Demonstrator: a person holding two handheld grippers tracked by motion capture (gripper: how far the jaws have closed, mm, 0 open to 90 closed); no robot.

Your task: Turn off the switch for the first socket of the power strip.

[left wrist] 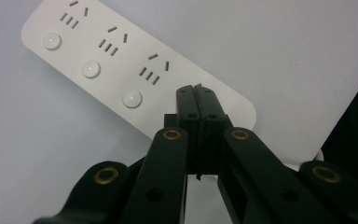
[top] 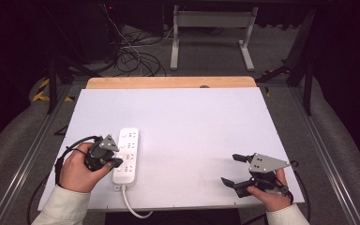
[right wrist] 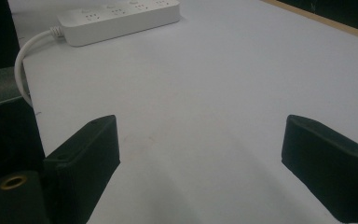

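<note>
Left gripper view shows your left gripper with jaws pressed together on nothing, tips over the power strip beside its nearest button. Push off-centre and the strip may skid. Your right gripper sits wide open and empty, the strip well ahead of its jaws.

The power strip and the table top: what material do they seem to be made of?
The power strip looks like white moulded plastic with a smooth satin finish: rounded corners, soft sheen and round buttons moulded in it. The table top seems to be a matte white board or sheet, with no glare. At its far edge a wooden strip shows, pale and probably varnished.
</note>
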